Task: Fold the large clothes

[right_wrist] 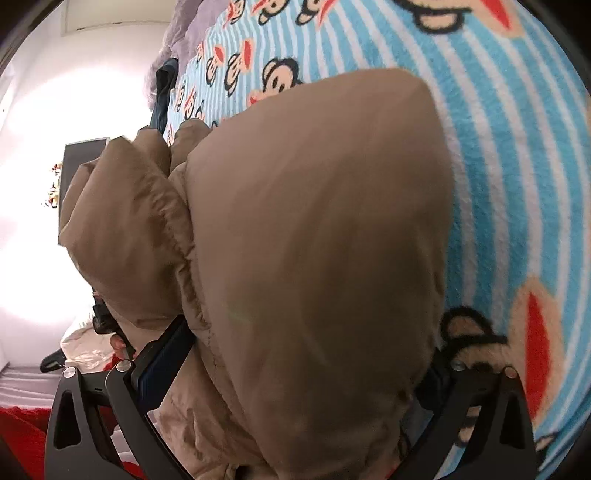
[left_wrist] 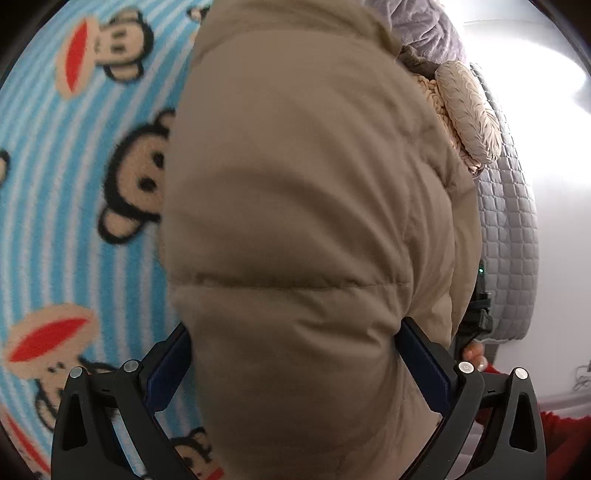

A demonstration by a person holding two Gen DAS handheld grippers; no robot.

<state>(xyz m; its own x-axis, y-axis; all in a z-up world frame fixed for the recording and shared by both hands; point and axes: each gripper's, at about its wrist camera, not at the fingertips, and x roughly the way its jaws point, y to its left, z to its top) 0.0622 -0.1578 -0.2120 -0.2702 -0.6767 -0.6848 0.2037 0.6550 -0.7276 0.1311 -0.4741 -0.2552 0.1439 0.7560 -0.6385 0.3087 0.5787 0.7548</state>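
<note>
**user1:** ok so what's in these two frames, counted? I've got one tan puffer jacket (left_wrist: 295, 229), one blue-and-white striped fleece blanket with monkey faces (left_wrist: 74, 236), and two grippers.

**user2:** same count here. Plus one grey quilted mattress pad (left_wrist: 509, 236) on the right edge of the left wrist view, one beige ruched cushion-looking thing (left_wrist: 469, 114) just beyond the jacket, and something lilac and fuzzy (left_wrist: 424, 29) at the top. Monkey faces, I gave up, some are cut off by the jacket.

**user1:** where's the jacket sitting?

**user2:** over the blanket, bulging right up at both lenses. Can't tell how much of it is resting on the blanket and how much is lifted.

**user1:** and the tongs?

**user2:** left gripper (left_wrist: 295, 354): jaws spread wide, with a thick padded fold of jacket stuffed between them and pressing both blue pads. So it's clamped on the bulk. Right gripper (right_wrist: 310, 354): same deal. The jacket (right_wrist: 314, 240) fills the gap, the near finger (right_wrist: 166, 354) is against the fabric at a gathered seam, and the far finger is mostly buried behind it.

**user1:** anything else in the right wrist view?

**user2:** the blanket (right_wrist: 498, 184) again, a dark garment (right_wrist: 164, 92) at its far edge, and a red knit sleeve (right_wrist: 18, 435) in the bottom corner.
</note>
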